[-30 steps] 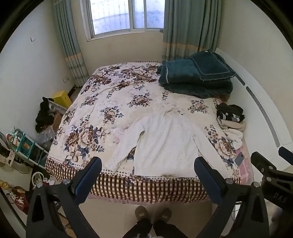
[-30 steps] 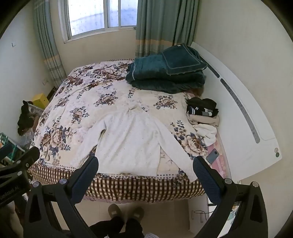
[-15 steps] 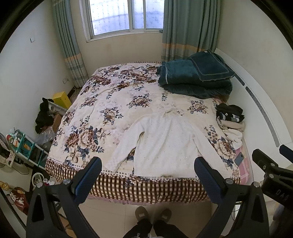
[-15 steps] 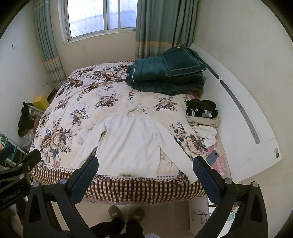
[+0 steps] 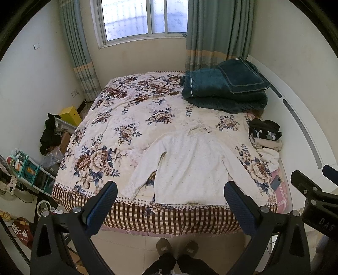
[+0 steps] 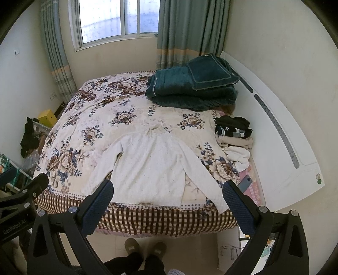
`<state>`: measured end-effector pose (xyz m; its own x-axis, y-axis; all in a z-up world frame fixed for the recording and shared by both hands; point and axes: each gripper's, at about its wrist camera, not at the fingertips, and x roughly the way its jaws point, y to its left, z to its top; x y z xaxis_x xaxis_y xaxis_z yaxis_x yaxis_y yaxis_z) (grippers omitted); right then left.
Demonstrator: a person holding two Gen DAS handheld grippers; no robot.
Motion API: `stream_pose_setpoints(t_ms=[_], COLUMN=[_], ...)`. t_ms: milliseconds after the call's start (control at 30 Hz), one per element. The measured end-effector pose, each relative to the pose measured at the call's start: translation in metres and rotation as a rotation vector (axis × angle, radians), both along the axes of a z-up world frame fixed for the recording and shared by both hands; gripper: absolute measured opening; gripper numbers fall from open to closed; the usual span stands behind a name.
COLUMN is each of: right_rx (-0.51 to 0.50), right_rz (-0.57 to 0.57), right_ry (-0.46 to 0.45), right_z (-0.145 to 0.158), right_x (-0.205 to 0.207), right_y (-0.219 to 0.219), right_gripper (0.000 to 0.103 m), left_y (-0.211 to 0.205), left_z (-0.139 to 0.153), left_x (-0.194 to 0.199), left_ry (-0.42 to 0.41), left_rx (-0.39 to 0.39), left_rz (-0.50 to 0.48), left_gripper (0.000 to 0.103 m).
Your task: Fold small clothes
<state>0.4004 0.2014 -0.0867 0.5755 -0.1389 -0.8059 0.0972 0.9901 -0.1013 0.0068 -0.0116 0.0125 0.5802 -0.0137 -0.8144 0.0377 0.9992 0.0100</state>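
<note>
White sweater (image 5: 190, 167) flat on bed (image 5: 126, 118), sleeves spread.

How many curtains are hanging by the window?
2: the left curtain hangs left of the window, the right curtain right of it, behind the folded teal blanket.

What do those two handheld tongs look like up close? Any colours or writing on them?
Both match: the left tongs and right tongs have black angular frames with triangular cut-outs and silver screws. Each finger ends in a blue pad with a fine dotted texture. White lettering, roughly "GenRobot.AI", marks the left tongs' side, seen from the right wrist view. No cables or sleeves are visible.
</note>
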Motion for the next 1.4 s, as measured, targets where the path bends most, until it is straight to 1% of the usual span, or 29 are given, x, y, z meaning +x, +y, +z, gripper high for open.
stream_pose_setpoints(t_ms=[333, 1167, 1400], right_rx=[-0.004, -0.006, -0.007], right_rz=[0.001, 0.001, 0.000], right_ry=[-0.003, -0.004, -0.004], right_z=[0.0041, -0.0011, -0.0010], right_x=[0.0029, -0.0023, -0.0028], right_y=[0.0005, 0.0037, 0.0041], right_gripper=[0.103, 0.103, 0.103], left_y=[-0.0026, -0.0020, -0.0063], left_z=[-0.0008, -0.0014, 0.0005], left_x=[0.0003, 0.0017, 0.0073], left_ry=[-0.004, -0.008, -0.004], left_rx=[0.000, -0.002, -0.009], left_rz=[0.002, 0.001, -0.002], left_gripper=[0.103, 0.103, 0.103])
